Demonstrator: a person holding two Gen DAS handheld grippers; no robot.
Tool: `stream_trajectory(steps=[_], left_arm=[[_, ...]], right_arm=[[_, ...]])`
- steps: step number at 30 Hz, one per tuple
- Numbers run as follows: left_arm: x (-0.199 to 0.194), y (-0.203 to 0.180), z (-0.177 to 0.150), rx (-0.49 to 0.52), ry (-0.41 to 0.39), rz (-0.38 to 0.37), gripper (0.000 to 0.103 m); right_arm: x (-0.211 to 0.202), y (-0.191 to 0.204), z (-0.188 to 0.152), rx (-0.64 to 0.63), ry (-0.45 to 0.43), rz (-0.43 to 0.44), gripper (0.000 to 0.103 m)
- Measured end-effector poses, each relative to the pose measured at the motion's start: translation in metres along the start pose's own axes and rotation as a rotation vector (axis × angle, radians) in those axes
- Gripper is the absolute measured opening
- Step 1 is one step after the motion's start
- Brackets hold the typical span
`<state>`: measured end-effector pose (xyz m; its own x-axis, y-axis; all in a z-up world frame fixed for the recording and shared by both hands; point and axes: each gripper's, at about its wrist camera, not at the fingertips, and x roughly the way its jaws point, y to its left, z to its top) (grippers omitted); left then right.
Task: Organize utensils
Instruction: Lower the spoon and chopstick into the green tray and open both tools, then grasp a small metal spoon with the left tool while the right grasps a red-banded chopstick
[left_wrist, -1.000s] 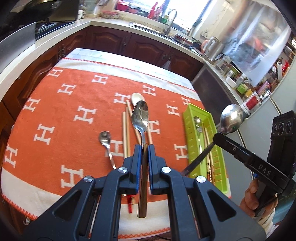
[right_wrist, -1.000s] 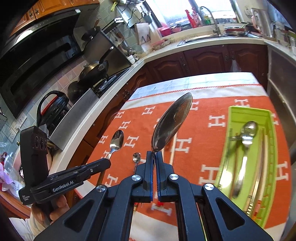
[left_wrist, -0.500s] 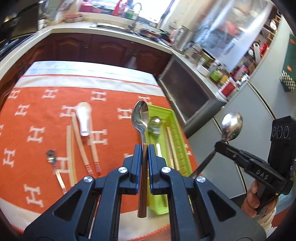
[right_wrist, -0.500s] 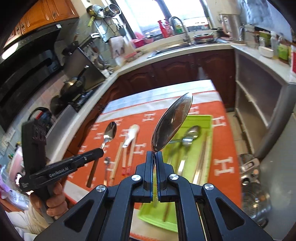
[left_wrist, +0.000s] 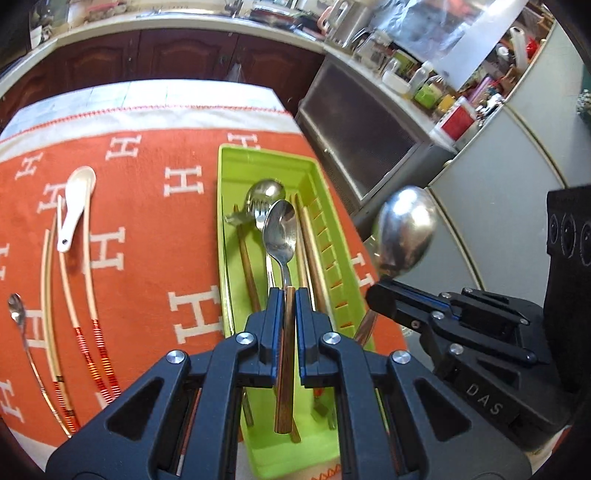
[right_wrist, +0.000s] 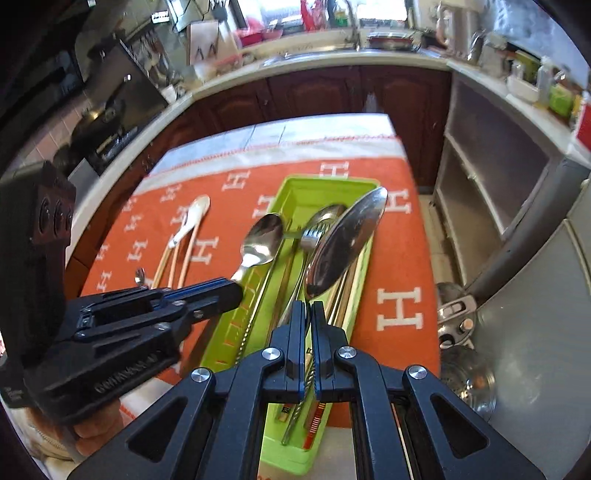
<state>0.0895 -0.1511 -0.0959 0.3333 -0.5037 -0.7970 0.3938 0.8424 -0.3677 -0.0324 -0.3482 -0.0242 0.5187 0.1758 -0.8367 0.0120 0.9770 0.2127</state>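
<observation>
My left gripper (left_wrist: 284, 299) is shut on a wooden-handled steel spoon (left_wrist: 280, 230) and holds it over the green utensil tray (left_wrist: 266, 162). My right gripper (right_wrist: 308, 314) is shut on a large steel spoon (right_wrist: 345, 240), also held above the tray (right_wrist: 295, 186). Each gripper shows in the other's view: the right one (left_wrist: 376, 291) by the tray's right edge, the left one (right_wrist: 236, 291) at the tray's left side. The tray holds a fork (left_wrist: 260, 214), a spoon and chopsticks.
On the orange cloth (left_wrist: 147, 229) left of the tray lie a white ceramic spoon (left_wrist: 75, 206), several chopsticks (left_wrist: 88, 280) and a small teaspoon (left_wrist: 16, 314). A cabinet (left_wrist: 369, 144) and steel pots on the floor (right_wrist: 465, 354) stand right of the table.
Both grippers have moved right, from over the cloth to over the green tray, and lower toward it, each still holding its spoon.
</observation>
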Motion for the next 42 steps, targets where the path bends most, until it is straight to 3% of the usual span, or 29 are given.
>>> stream_trajectory(steps=[5, 12, 17, 24, 42], left_arm=[[0.020, 0.012, -0.001, -0.034, 0.029, 0.019, 0.005], [0.022, 0.028, 0.003, -0.058, 0.035, 0.028, 0.005], [0.005, 0.029, 0.001, -0.017, 0.020, 0.059, 0.005], [-0.024, 0.042, -0.009, 0.030, 0.021, 0.141, 0.005], [-0.093, 0.144, -0.048, -0.159, -0.006, 0.228, 0.005]], right_arm=[[0.038, -0.001, 0.006, -0.023, 0.064, -0.021, 0.003], [0.079, -0.018, 0.024, 0.060, 0.108, -0.009, 0.008], [0.082, -0.015, 0.029, 0.096, 0.091, -0.015, 0.009], [0.069, 0.010, 0.010, 0.109, 0.099, -0.009, 0.009], [0.038, 0.094, -0.004, 0.032, 0.077, 0.082, 0.009]])
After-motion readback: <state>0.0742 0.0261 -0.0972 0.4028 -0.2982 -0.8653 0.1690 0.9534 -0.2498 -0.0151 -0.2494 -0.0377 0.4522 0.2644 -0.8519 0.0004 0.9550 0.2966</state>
